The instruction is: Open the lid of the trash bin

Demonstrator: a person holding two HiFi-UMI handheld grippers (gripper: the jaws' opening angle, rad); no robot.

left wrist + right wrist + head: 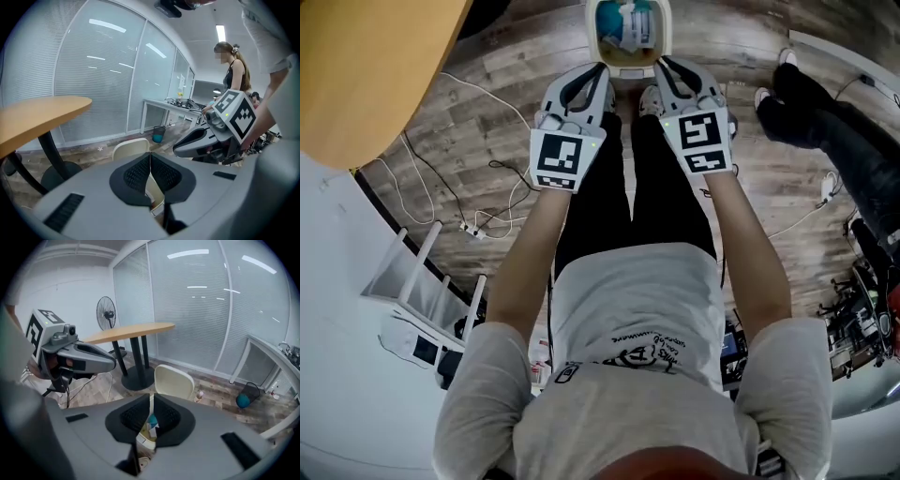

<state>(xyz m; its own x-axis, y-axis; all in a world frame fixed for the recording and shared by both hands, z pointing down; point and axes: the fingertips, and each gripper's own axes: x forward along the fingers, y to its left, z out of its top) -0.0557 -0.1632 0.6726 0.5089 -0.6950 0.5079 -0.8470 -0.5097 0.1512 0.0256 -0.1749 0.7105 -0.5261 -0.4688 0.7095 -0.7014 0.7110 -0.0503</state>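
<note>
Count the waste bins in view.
2. The cream trash bin, lid raised, stands at the top middle of the head view. A small dark wastebasket with something teal in it sits tilted near the glass wall. Others may be hidden.

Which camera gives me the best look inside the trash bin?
The head view: it looks straight down into the open trash bin, contents showing. The right gripper view catches a sliver between the jaws, below the raised lid; the left gripper view shows mainly that lid.
</note>
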